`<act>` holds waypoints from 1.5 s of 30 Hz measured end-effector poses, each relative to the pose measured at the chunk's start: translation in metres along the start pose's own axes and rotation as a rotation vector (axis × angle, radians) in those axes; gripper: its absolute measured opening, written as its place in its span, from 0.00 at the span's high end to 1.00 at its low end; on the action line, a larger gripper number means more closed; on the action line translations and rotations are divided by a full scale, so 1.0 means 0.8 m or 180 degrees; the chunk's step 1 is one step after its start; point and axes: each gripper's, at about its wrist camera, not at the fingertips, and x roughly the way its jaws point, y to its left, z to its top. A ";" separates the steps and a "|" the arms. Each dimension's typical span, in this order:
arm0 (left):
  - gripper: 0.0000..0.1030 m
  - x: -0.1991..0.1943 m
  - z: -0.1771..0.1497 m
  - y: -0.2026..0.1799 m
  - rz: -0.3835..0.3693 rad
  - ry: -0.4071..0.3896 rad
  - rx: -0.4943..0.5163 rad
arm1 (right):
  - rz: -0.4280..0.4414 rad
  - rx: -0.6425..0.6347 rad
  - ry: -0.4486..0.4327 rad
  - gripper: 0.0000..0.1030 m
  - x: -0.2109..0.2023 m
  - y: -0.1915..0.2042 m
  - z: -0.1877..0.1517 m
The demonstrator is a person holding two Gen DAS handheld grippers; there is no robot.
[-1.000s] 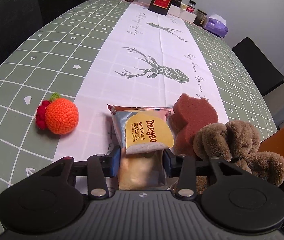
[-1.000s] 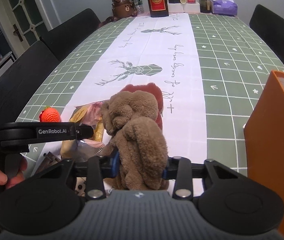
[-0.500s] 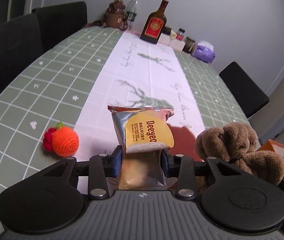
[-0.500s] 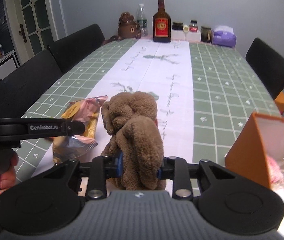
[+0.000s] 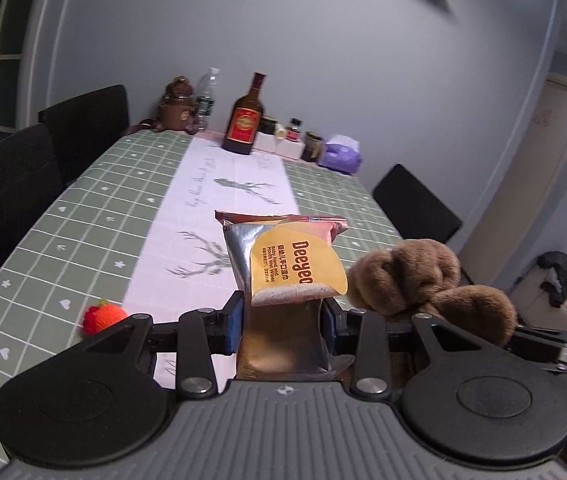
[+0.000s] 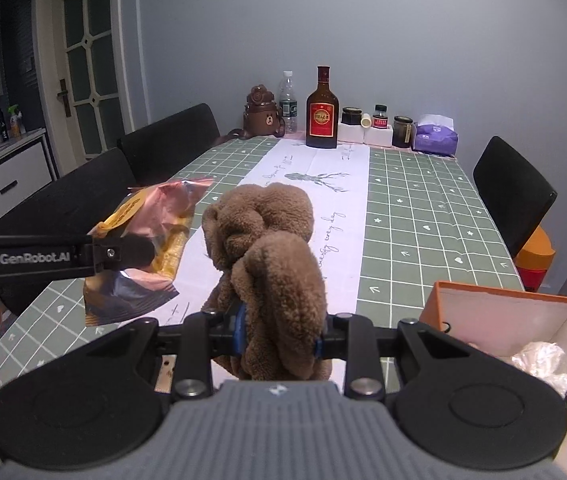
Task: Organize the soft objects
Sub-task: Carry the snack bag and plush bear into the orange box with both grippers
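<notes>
Left gripper [image 5: 282, 322] grasps wipes packet [image 5: 283, 264] between its fingers; right gripper [image 6: 279, 334] clenched on brown plush toy [image 6: 267, 256], orange box [image 6: 523, 316] right of its fingers

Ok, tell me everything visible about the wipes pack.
The wipes pack is a soft foil pouch, silver and pinkish, with a yellow label reading "Deeyeo" and "Baby Hand and Mouth Wet Wipes". It looks crinkled and stands roughly upright, clamped at its lower part by the left gripper, lifted above the table. The right wrist view shows its pink, creased side. Only the gripper's fingers visibly touch it.
</notes>
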 end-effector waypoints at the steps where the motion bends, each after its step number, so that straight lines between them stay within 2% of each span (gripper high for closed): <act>1: 0.58 -0.006 -0.003 -0.008 -0.0038 0.0004 0.0031 | 0.0025 0.0005 0.0015 0.71 -0.008 -0.004 -0.002; 6: 0.58 -0.030 -0.015 -0.052 -0.0252 0.0039 0.0203 | 0.0025 0.0062 0.0026 0.71 -0.053 -0.030 -0.012; 13: 0.58 -0.040 -0.039 -0.129 -0.0578 0.0127 0.0563 | -0.0221 0.0156 -0.0017 0.71 -0.124 -0.081 -0.033; 19: 0.58 -0.026 -0.059 -0.183 -0.0767 0.0261 0.0797 | -0.0491 0.0330 0.0035 0.71 -0.170 -0.136 -0.060; 25: 0.58 -0.002 -0.083 -0.224 -0.0836 0.0507 0.0958 | -0.0699 0.0383 0.0272 0.71 -0.194 -0.188 -0.085; 30: 0.58 0.021 -0.109 -0.255 -0.0868 0.0768 0.1155 | -0.0805 0.0299 0.0527 0.71 -0.190 -0.222 -0.095; 34: 0.58 0.041 -0.129 -0.273 -0.0826 0.0982 0.1303 | -0.0715 0.0232 0.0740 0.71 -0.172 -0.242 -0.103; 39: 0.58 0.055 -0.137 -0.287 -0.0705 0.1096 0.1476 | -0.0661 0.0192 0.0989 0.71 -0.139 -0.258 -0.113; 45: 0.58 0.066 -0.149 -0.311 -0.0565 0.1230 0.1886 | -0.0597 -0.0007 0.1322 0.71 -0.107 -0.264 -0.118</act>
